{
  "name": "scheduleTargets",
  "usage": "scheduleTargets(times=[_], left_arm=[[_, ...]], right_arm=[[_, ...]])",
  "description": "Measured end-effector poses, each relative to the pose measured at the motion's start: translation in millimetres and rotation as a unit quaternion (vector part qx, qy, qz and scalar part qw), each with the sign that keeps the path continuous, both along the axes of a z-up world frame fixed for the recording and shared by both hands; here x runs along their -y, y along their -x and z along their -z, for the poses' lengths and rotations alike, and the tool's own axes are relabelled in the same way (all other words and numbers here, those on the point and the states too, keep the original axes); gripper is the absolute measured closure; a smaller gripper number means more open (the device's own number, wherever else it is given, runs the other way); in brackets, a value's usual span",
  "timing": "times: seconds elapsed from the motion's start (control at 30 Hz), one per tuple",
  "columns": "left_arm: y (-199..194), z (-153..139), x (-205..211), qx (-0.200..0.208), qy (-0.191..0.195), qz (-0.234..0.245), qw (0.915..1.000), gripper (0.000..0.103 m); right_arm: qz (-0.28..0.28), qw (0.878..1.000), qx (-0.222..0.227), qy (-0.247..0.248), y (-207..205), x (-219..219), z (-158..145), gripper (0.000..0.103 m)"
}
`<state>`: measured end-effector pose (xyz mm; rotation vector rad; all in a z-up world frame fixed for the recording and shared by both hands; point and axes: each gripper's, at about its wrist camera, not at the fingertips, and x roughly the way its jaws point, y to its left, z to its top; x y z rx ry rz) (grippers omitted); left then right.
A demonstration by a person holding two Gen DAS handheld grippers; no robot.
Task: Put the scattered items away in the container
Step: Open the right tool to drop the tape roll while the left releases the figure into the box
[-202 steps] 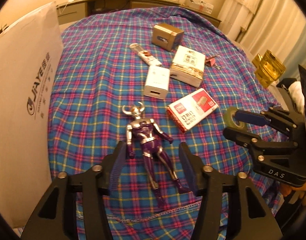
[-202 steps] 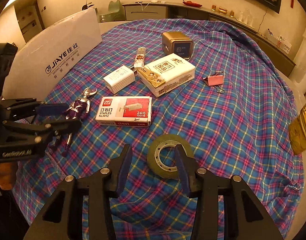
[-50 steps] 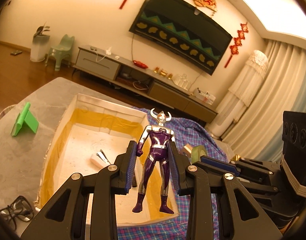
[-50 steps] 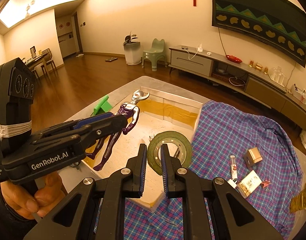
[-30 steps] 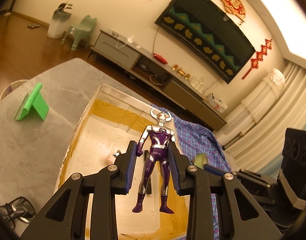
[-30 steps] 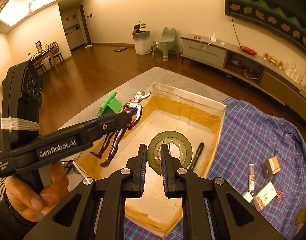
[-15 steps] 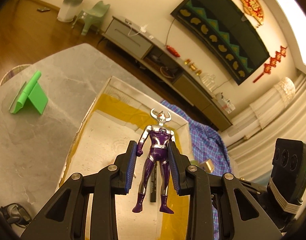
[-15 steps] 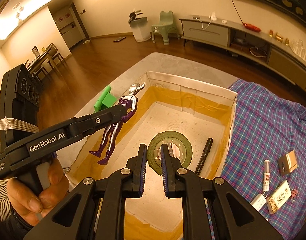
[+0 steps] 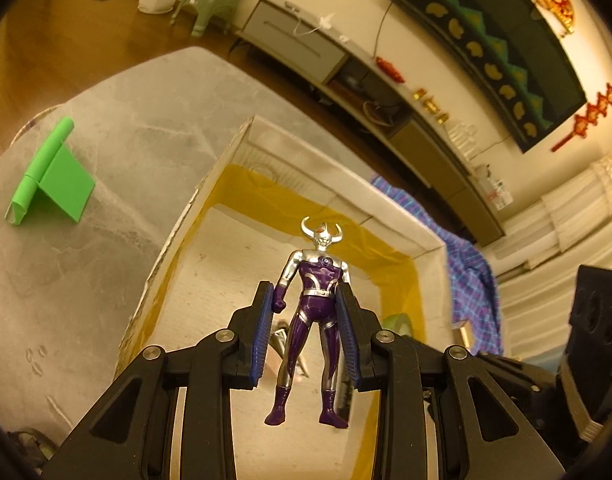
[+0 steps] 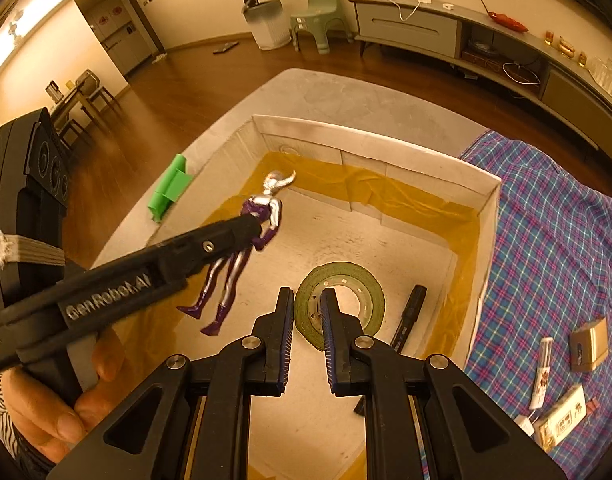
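- Since half a second ago we have swung both grippers further over the cardboard box (image 10: 491, 216), so its floor now fills more of each view.
- Our left gripper (image 9: 308, 334) is clamped on the purple-and-silver toy figure (image 9: 316, 312) at the waist, the feet hanging free above the box floor.
- Our right gripper (image 10: 307, 330) pinches the green tape roll (image 10: 356, 284), its two fingers nearly together across the ring's wall, above the box floor.
- Inside the box, lined with yellow tape at the base of its walls, lies a black marker (image 10: 409, 314) by the right wall; in the left wrist view a small metallic item shows behind the figure's legs, too hidden to name.
- On the plaid cloth (image 10: 554, 248) beside the box remain a gold tin (image 10: 589, 344), a small tube (image 10: 543, 372) and a printed carton (image 10: 562, 420).
- A green stand (image 9: 50, 178) sits on the grey table (image 9: 106, 128), left of the box.
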<state>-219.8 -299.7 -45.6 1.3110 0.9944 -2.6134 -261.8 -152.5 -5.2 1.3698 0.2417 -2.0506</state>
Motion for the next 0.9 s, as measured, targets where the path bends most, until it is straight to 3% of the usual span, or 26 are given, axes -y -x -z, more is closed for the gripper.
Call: scheduleTargets(times=[0.4,0.53,0.73,0.9], left_arm=[[20,22,0,0.039,0.021,0.002,0.999,0.07],[25,26,-2,0.047,0.048,0.0,0.9977,0.07],[27,30,2,0.049,0.055,0.002,0.9973,0.068],[27,30,1,0.051,0.054,0.005,0.9972,0.061]], right_arm=[[0.003,0.997,0.021,-0.071,36,21,31,0.088],[0.004,0.996,0.023,-0.085,41,28,38,0.088],[0.009,0.996,0.023,-0.086,43,28,40,0.086],[0.013,0.997,0.025,-0.078,39,21,37,0.086]])
